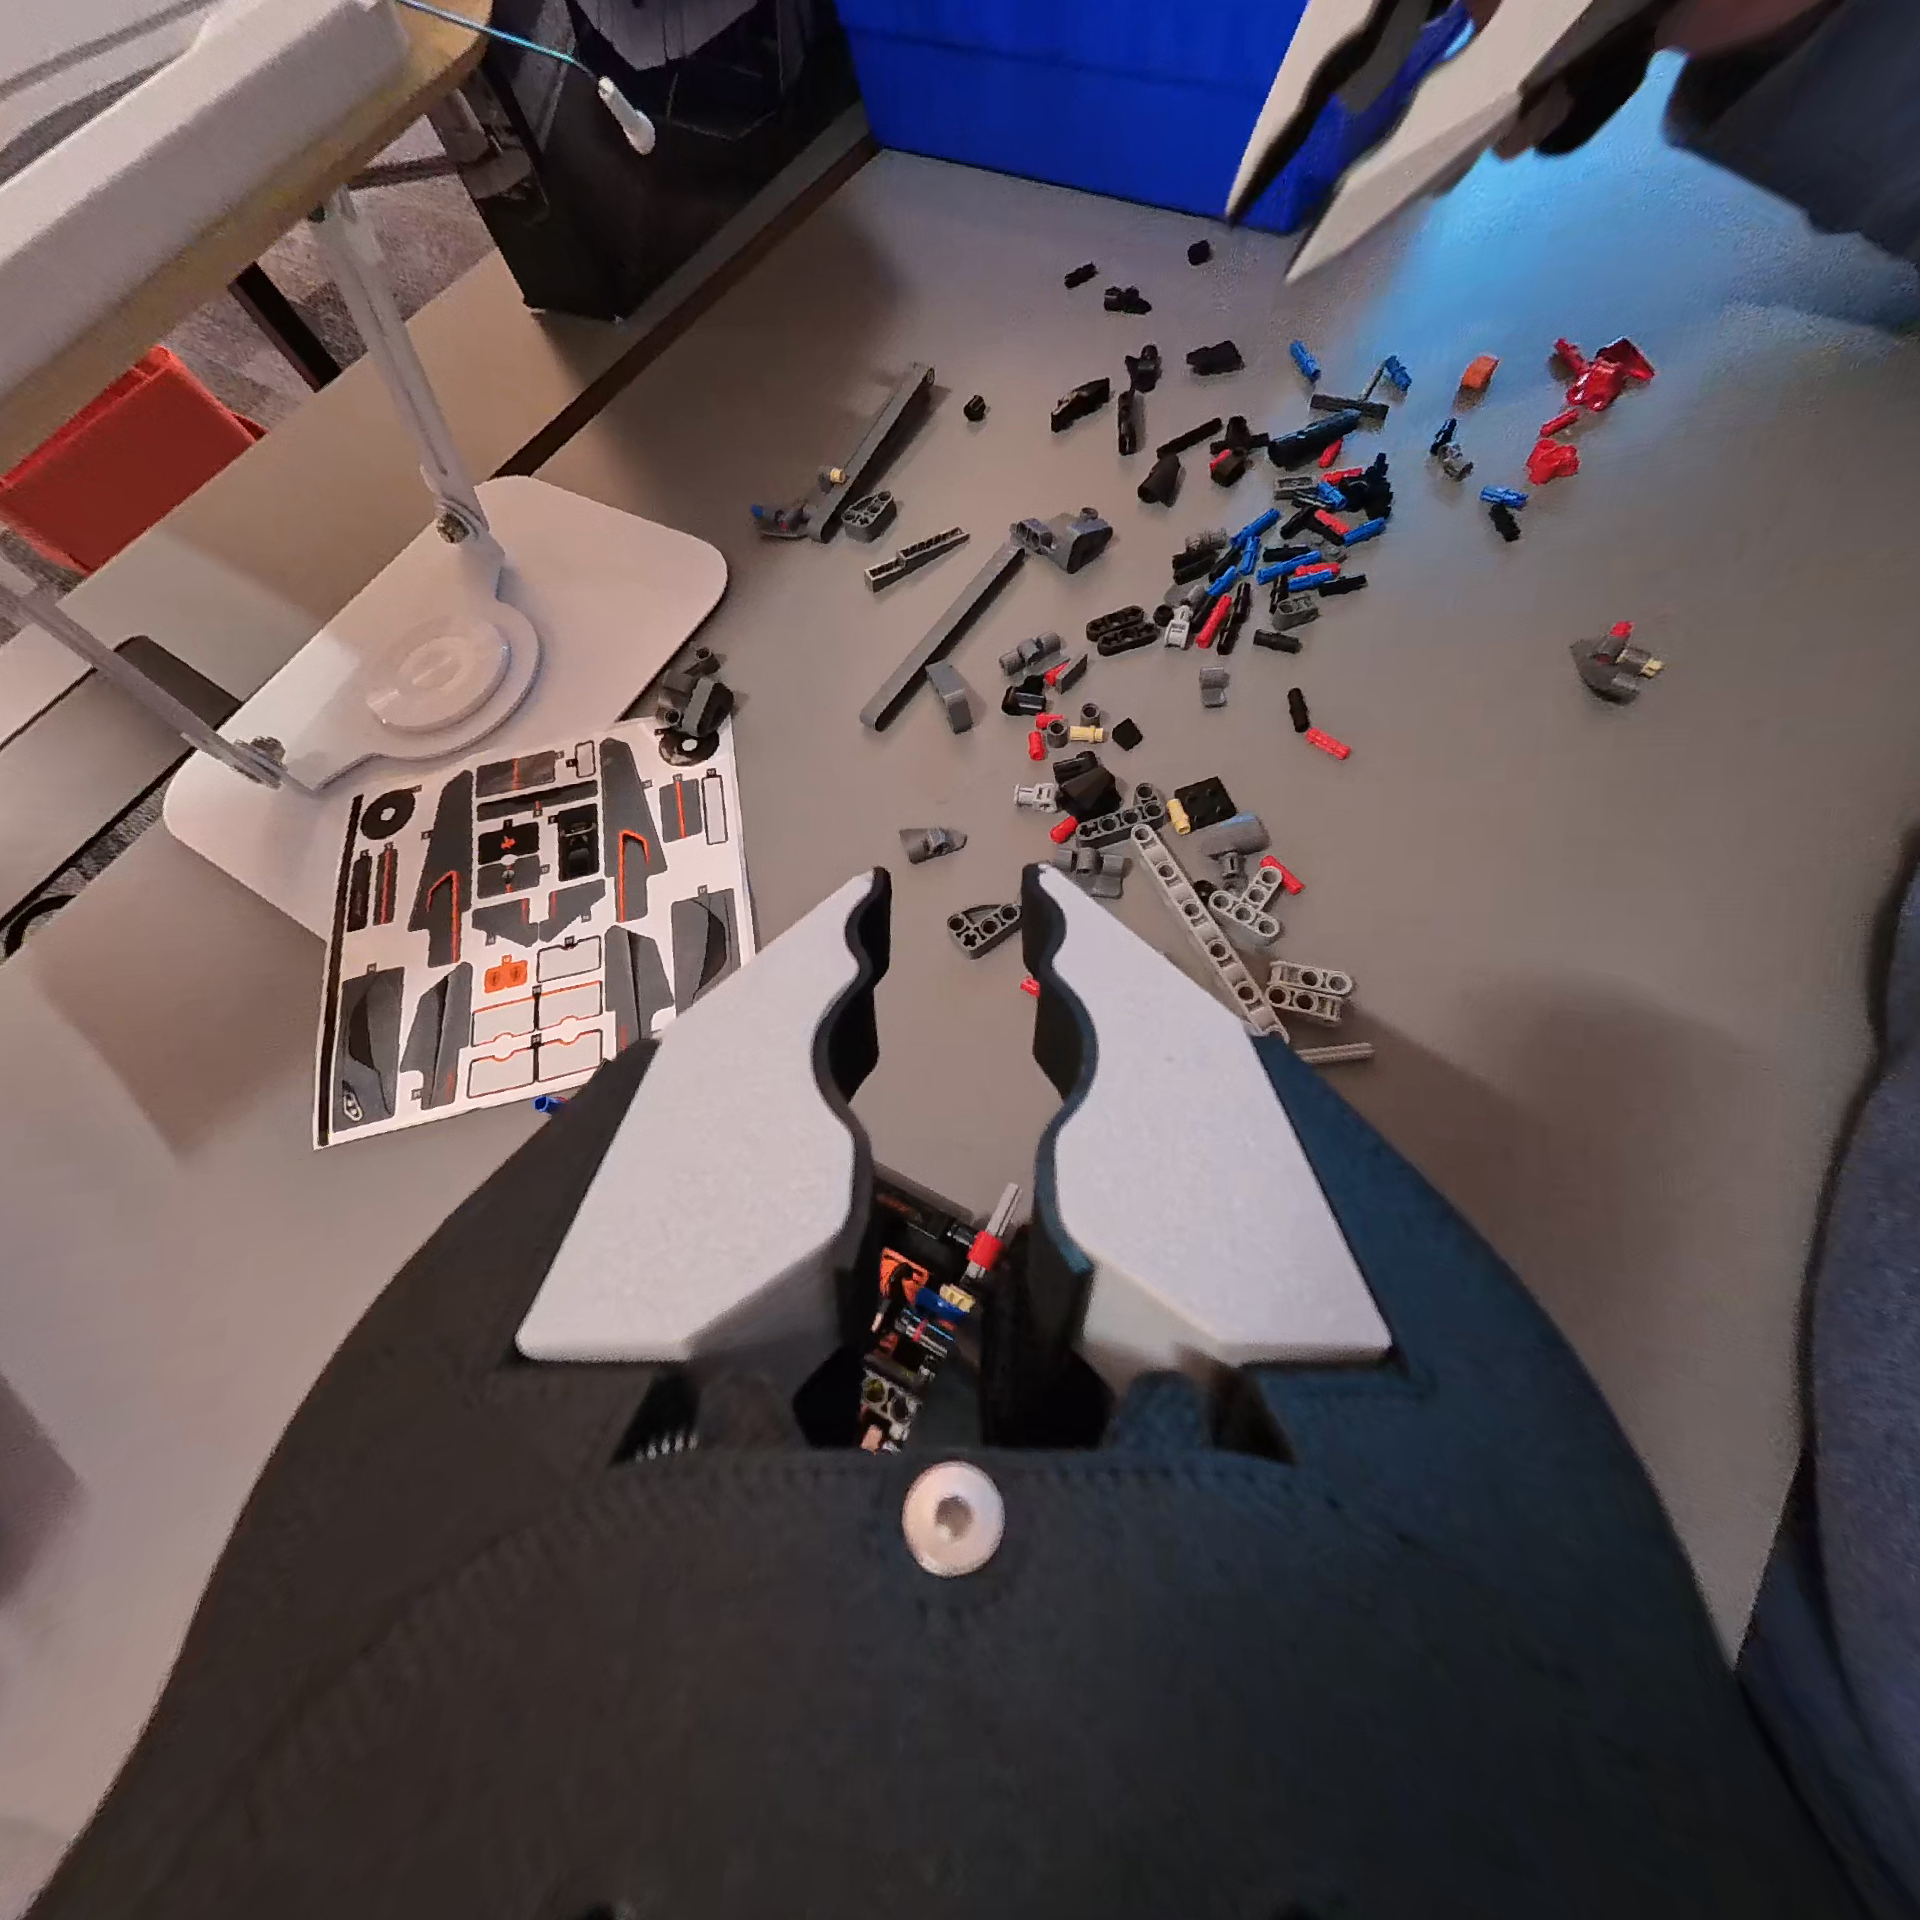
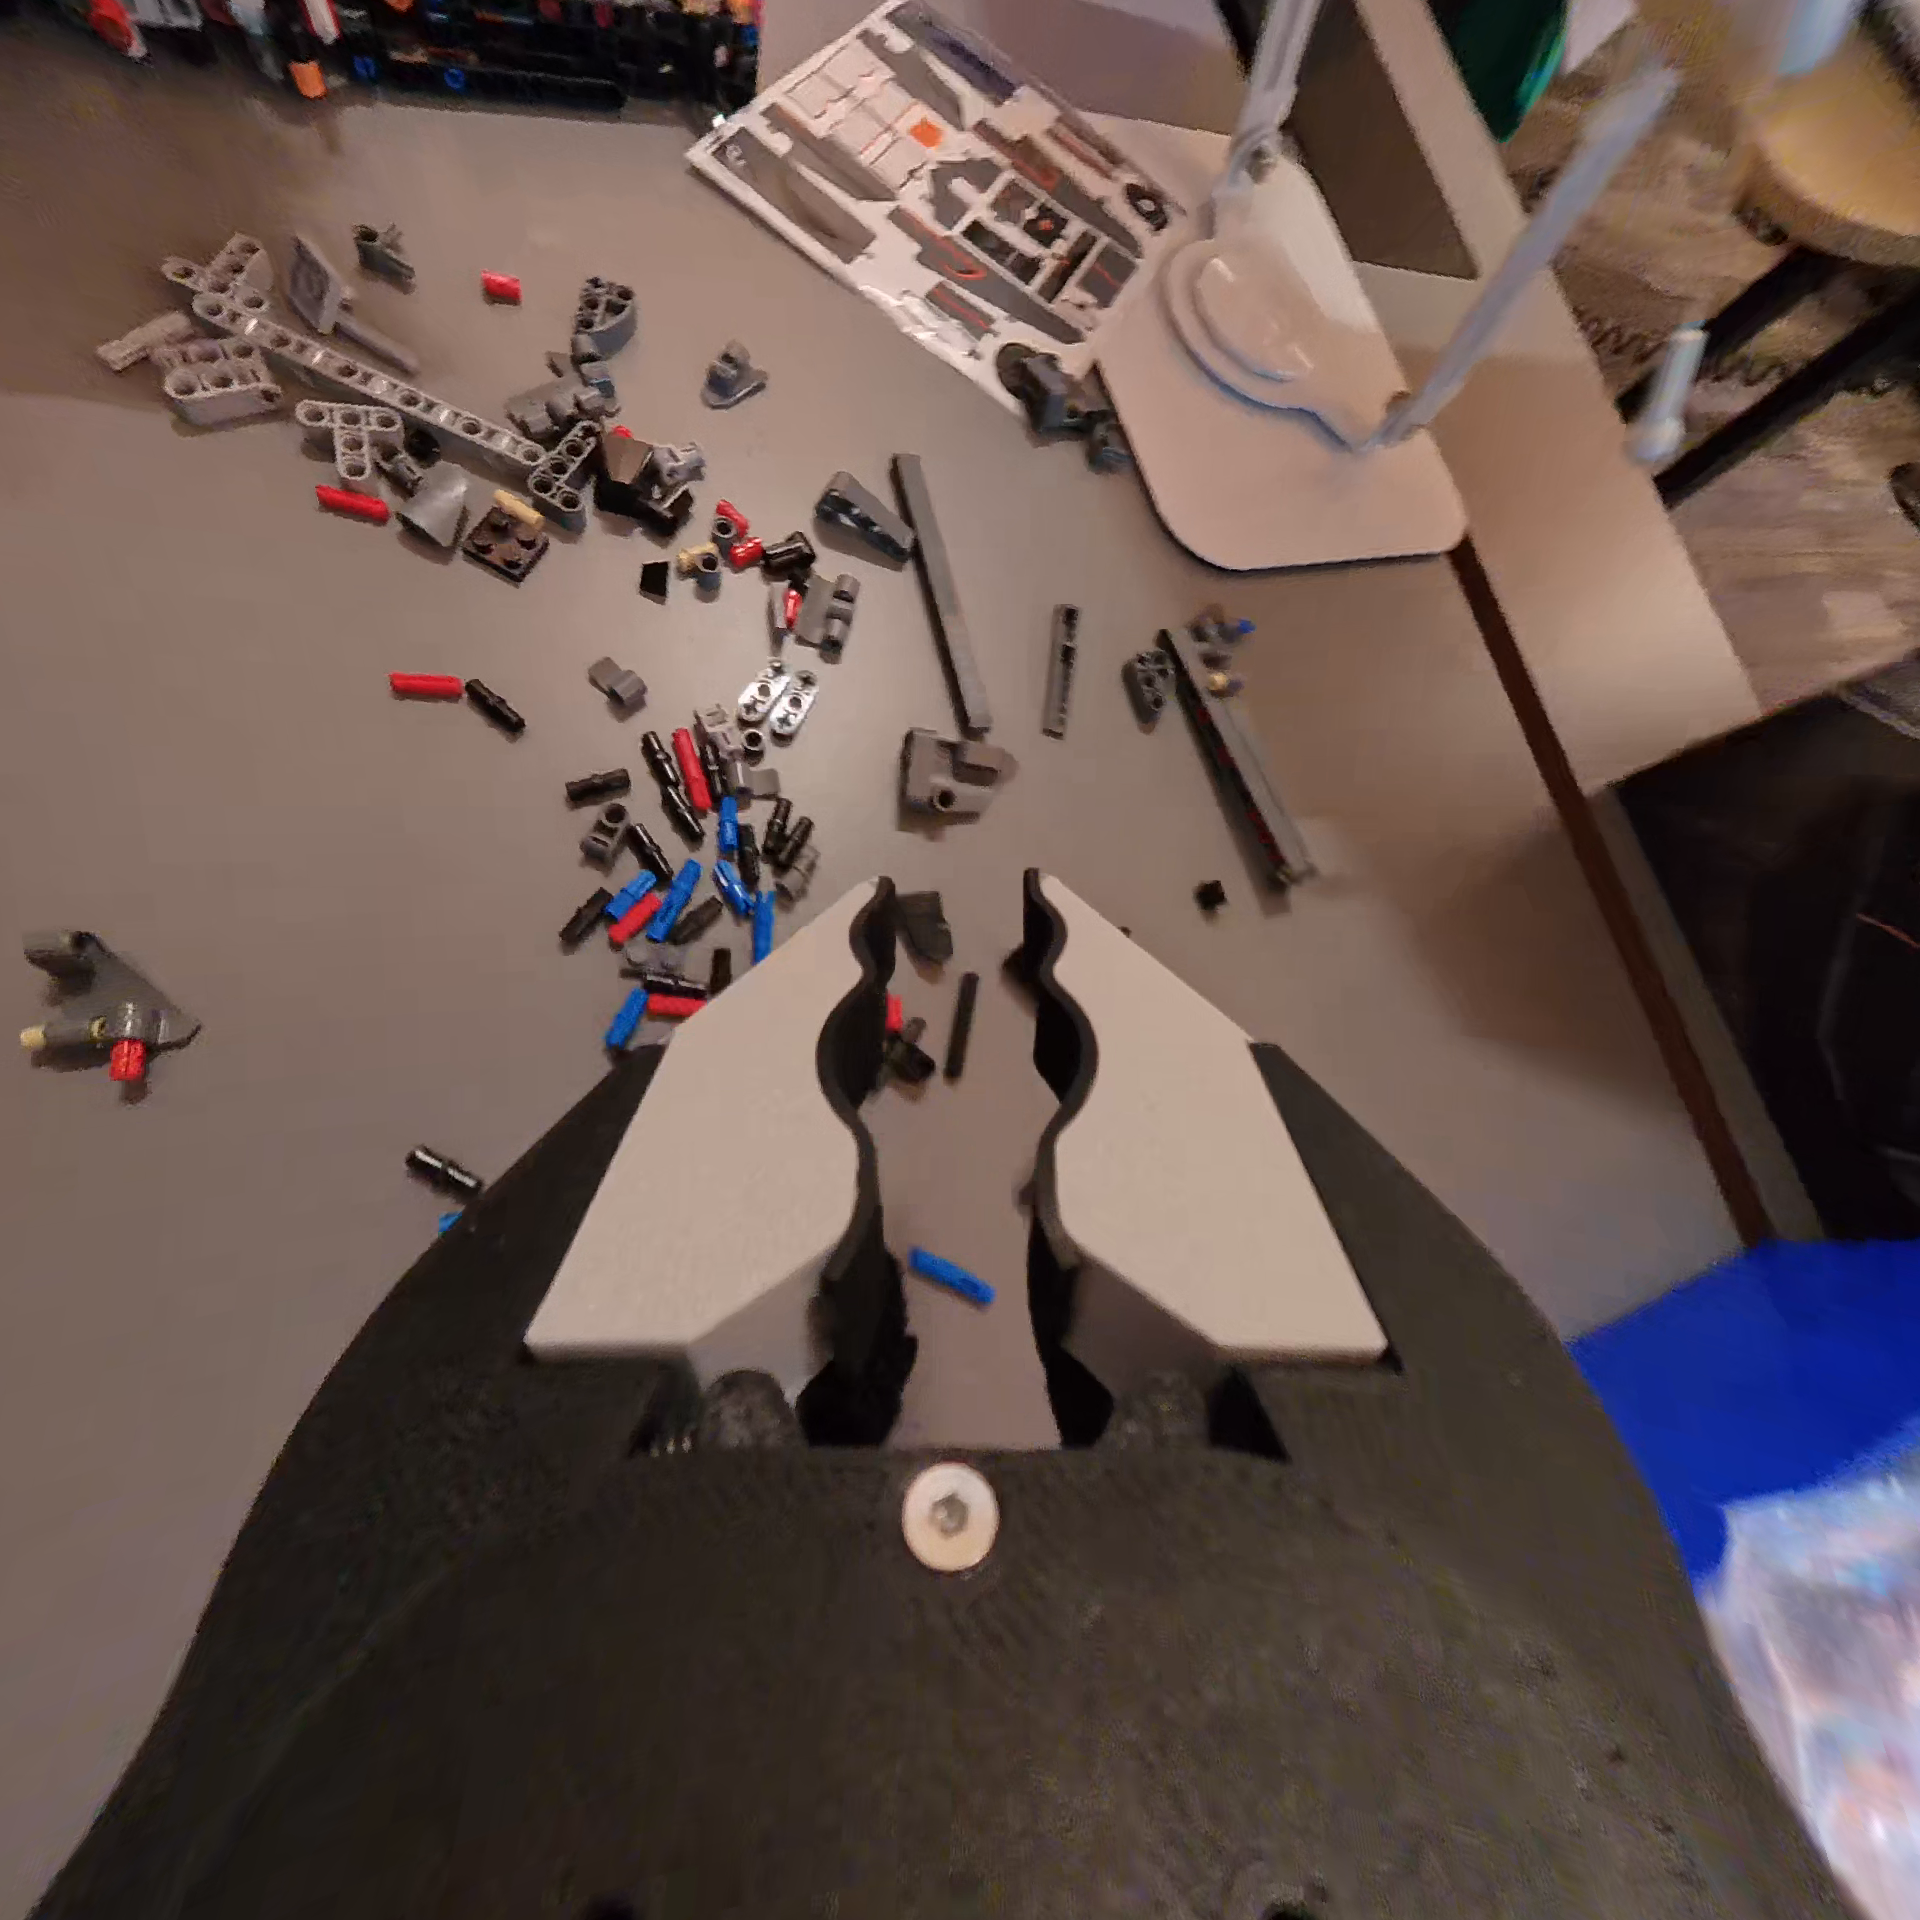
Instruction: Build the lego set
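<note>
Loose Lego Technic pieces lie scattered on the grey table [image 1: 1507,883]: blue, red and black pins [image 1: 1288,551] and grey beams [image 1: 1195,925]. My left gripper [image 1: 956,904] is open and empty above the table, with a dark grey piece [image 1: 982,925] below its tips. Part of a built model [image 1: 914,1309] shows through the gap near its base. My right gripper [image 2: 956,914] is open and empty over the pin pile [image 2: 707,831]. Black pins [image 2: 904,1049] and a blue pin [image 2: 951,1276] lie on the table below its jaws. The model [image 2: 468,52] lies at the far edge. The right gripper also shows in the left wrist view [image 1: 1403,125].
A sticker sheet [image 1: 530,925] [image 2: 935,177] lies beside a white stand base [image 1: 468,644] [image 2: 1278,416]. A small grey sub-assembly with a red pin [image 1: 1616,660] [image 2: 104,1013] sits apart. A blue bin [image 1: 1060,94] [image 2: 1766,1382] and a plastic bag [image 2: 1829,1662] are nearby. Some 25 cm of space lies between my two pairs of fingers. Measured from the fingertips, the blue pin [image 2: 951,1276] is 11 cm or so from the right gripper and 35 cm from the left. My left wrist view [image 1: 1305,360] looks at it from another angle.
</note>
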